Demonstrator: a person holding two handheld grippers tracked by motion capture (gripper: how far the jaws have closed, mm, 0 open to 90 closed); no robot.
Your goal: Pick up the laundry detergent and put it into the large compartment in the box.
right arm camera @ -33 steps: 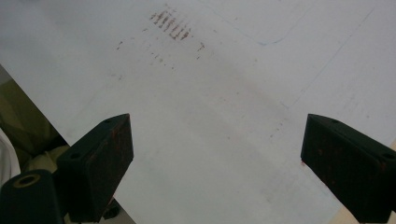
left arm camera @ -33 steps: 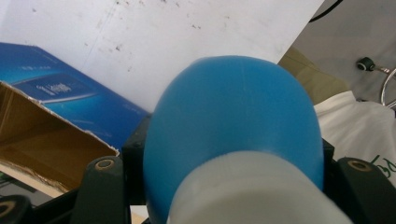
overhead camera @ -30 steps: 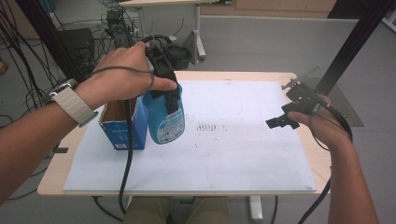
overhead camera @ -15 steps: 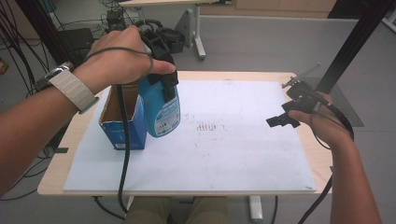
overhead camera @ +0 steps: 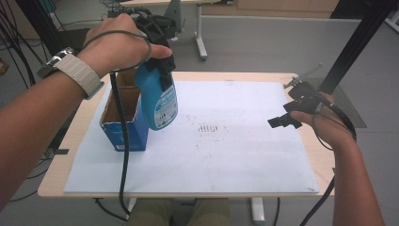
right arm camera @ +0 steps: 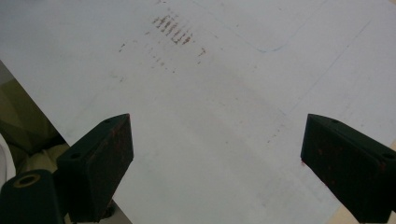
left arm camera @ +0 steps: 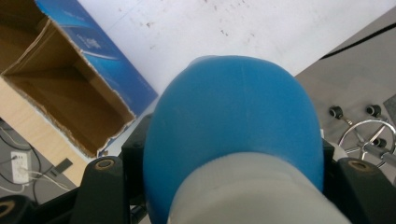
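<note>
With the white sheet (overhead camera: 235,160) covering the tabletop (overhead camera: 80,141), my right gripper (overhead camera: 287,117) hangs idle at its right side, fingers wide apart, nothing between them. Open cardboard box (overhead camera: 120,117) stands at the left. My left gripper (overhead camera: 157,52) points down, fingers clamped on the neck of the blue bottle (overhead camera: 157,94), lifted just beside the box's right wall, tilted slightly, presumably to go in.

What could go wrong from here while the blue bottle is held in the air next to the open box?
1. The left gripper clamps the blue bottle only near its top, so the hanging, tilted body may swing or slip out.
2. The bottle hangs close to the open cardboard box; its base may catch the rim and tip the box over.
3. The right gripper stands open, apart from both, too far to steady either.
</note>
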